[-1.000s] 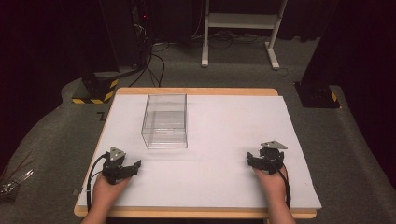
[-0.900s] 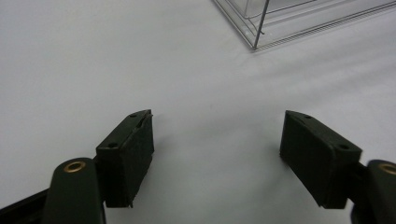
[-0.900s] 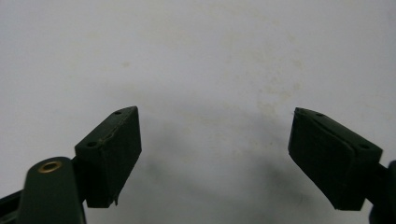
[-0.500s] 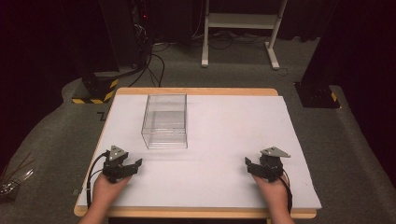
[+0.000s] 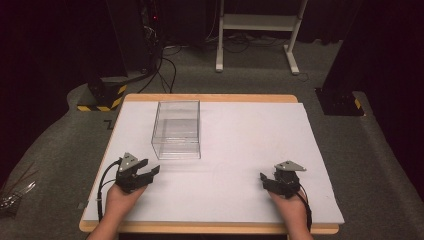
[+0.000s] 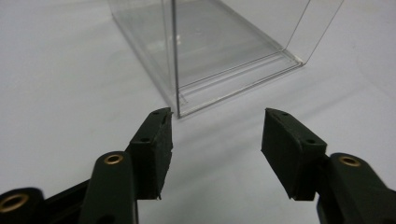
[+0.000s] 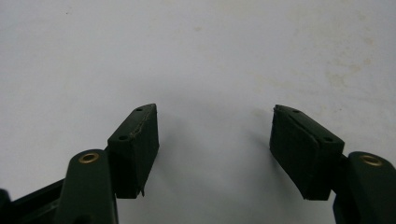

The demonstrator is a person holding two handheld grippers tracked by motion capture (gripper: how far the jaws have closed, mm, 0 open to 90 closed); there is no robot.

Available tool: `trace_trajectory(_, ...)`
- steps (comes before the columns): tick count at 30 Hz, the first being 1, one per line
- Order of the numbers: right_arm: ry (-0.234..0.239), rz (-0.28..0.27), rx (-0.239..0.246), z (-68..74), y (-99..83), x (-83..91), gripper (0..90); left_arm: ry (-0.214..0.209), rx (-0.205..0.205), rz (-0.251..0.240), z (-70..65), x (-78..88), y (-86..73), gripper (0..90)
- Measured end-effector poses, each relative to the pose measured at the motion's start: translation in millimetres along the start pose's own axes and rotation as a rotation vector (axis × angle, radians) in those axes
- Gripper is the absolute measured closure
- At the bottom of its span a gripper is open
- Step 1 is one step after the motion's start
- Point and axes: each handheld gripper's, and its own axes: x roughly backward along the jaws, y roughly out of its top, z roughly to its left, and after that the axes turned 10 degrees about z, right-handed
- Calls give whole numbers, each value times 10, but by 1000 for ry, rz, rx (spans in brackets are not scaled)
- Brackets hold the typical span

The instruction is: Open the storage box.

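Lengthwise, clear box (image 5: 176, 129) pointing away, upright

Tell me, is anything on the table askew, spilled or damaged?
Nothing serious. The clear box stands upright and empty. The white sheet lies shifted toward the right edge of the table and carries faint yellowish stains.

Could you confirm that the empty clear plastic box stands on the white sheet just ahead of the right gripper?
Not quite: the empty clear plastic box stands on the white sheet just ahead of the left gripper, not the right gripper, as the high view shows.
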Motion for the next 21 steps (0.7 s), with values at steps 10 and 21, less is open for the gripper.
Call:
trace_trajectory(10,-8,3,3,11,-6,-24,340,-86,-22,-22,-138,-6,151,482)
trace_trajectory(21,1,0,0,0,-11,-23,340,-107,-71,-15,-164,-74,259,423)
